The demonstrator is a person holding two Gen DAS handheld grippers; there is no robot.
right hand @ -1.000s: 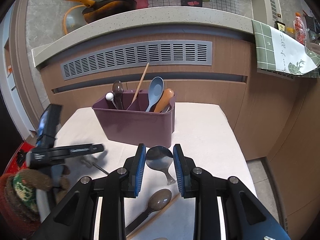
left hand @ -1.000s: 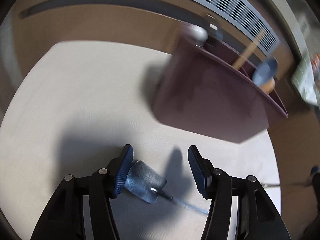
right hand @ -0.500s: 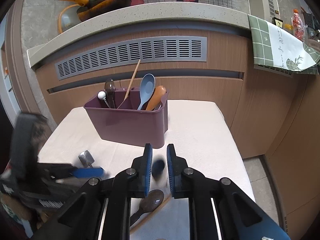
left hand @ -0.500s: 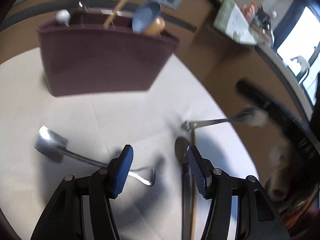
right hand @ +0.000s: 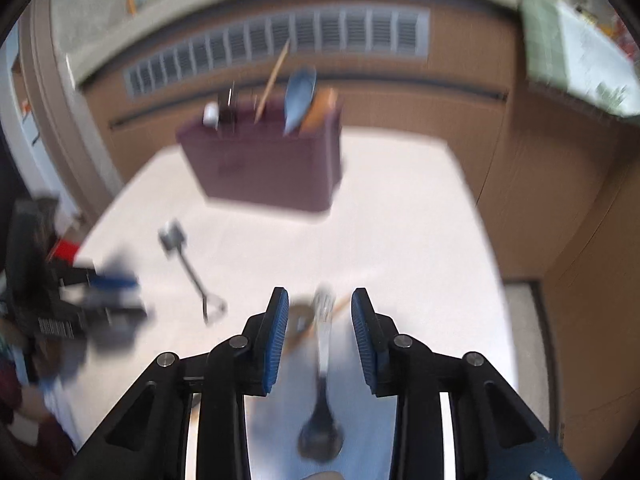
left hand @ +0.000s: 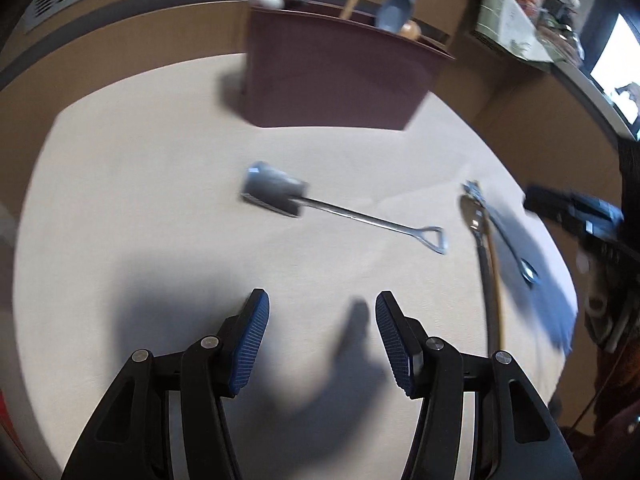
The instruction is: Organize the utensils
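Left wrist: shovel spoon (left hand: 320,208) lies ahead of wide, empty left hand-held gripper (left hand: 322,334).

Right gripper (right hand: 319,332): 6 o'clock, jaws apart, nothing clamped.
Spoon (right hand: 322,412): between the jaws, bowl at 6 o'clock, blurred.
Caddy (right hand: 268,168): 12 o'clock, on the table (right hand: 420,232), utensils upright inside.
Shovel spoon (right hand: 188,268): 9 o'clock, lying flat.
Left gripper (right hand: 100,292): 9 o'clock edge, blurred.
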